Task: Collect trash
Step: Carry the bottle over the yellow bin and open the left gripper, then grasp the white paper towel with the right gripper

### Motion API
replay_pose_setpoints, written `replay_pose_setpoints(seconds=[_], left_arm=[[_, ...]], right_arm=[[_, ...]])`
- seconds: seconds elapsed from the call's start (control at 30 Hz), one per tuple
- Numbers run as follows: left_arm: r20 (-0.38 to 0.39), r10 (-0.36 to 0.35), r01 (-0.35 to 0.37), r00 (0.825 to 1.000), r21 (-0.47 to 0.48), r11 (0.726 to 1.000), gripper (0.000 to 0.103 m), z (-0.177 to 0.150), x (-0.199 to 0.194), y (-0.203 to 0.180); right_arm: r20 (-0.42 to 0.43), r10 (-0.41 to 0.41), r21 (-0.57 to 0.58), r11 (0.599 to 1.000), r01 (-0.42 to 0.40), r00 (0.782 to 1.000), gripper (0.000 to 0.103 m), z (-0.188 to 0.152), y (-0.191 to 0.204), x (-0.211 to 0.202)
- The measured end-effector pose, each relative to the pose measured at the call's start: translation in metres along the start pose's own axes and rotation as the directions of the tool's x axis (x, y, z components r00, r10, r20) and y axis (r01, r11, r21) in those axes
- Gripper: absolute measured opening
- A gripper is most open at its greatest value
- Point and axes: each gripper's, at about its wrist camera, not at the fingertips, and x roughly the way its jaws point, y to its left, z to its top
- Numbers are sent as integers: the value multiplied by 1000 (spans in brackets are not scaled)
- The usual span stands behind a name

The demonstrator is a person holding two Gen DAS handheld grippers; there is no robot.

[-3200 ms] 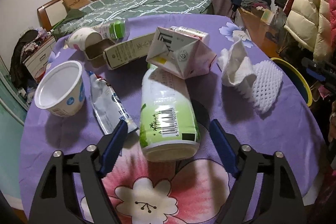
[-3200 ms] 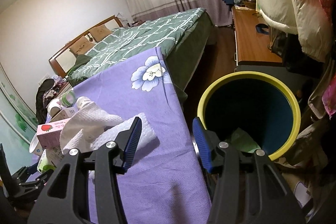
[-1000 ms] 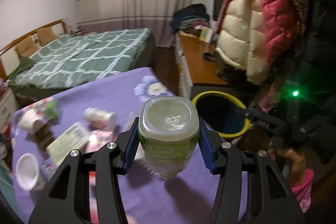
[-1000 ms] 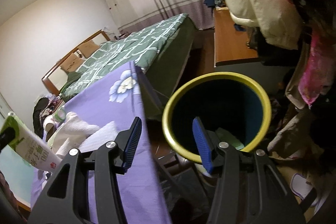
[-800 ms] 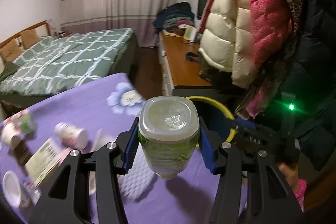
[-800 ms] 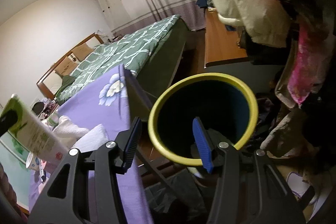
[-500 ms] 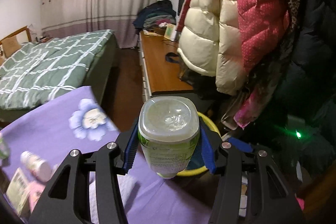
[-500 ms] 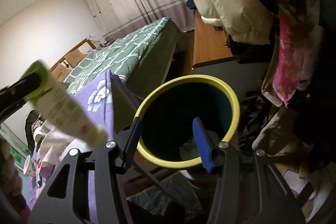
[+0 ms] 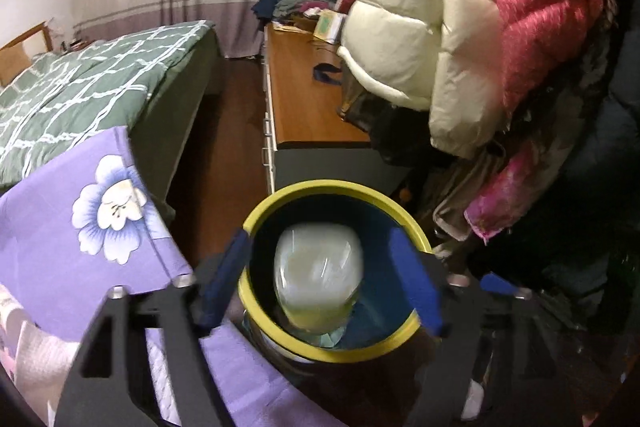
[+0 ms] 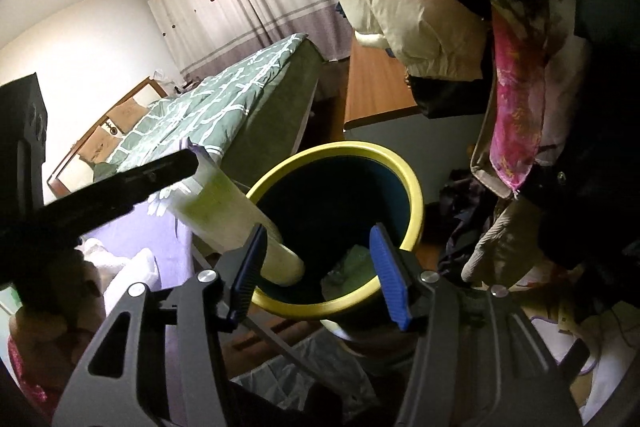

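Left claw [image 9: 320, 283] wide, blue pads well apart on either side of the bottle [image 9: 318, 277], not touching it. Bottle blurred, base toward the camera, framed inside the mouth of the bin [image 9: 276, 331]. In the right wrist view the bottle [image 10: 224, 219] slants down to the right, its lower end past the yellow rim and over the dark interior; its upper end is beside the black finger of the left claw [image 10: 120, 187], contact there unclear.

Right claw [image 10: 316, 271] wide, holding nothing, poised over the near rim of the bin [image 10: 412, 219]. Some pale green trash [image 10: 352, 263] lies at the bin's bottom.

Bin stands on the floor, just right of the purple-clothed surface [image 9: 52, 227]. White paper wad [image 9: 36, 359] on the cloth, near left. Bed [image 9: 80, 95] with green checked cover far left; wooden cabinet [image 9: 304, 99] far centre; puffy coats [image 9: 440, 39] hang at right above the bin.
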Motion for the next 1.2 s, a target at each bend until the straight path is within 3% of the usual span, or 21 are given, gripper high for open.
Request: replay_pose_setpoints(seconds=[0.1,0.23,0.43,0.6,0.77,0.93,1.1,1.2], left_arm=[[28,17,-16,999,-7,1000,76,-1,-23,4],[102,57,-56,993,-19,998,87,-6,-71,12],[198,177,-164,964,-78,983,91,-28,-153,52],[227,331,-301,916,-155,941,92,-56,-206,101],[236,487,-424,841,-270,864,92,-85,-253,160],[226,558,-465,798,-357,810,92,-110,-285,209],[213,601,-491,770,-403,772,93,-132,-301,248],[198,645,-531,738,-418,737,93,-144,-296,269]], right_arm=[[-6,10,-8,1000,-10,1000,52,0,4,1],[-17,31,-31,999,-31,999,52,-2,13,3],[-51,60,-79,995,-64,997,53,-9,41,10],[-91,85,-142,985,-97,992,53,-18,73,21],[-144,116,-219,965,-146,983,53,-30,119,36],[-184,163,-295,931,-213,969,53,-43,173,47],[-210,187,-373,892,-255,960,53,-52,227,58],[-223,197,-405,872,-274,955,53,-57,255,63]])
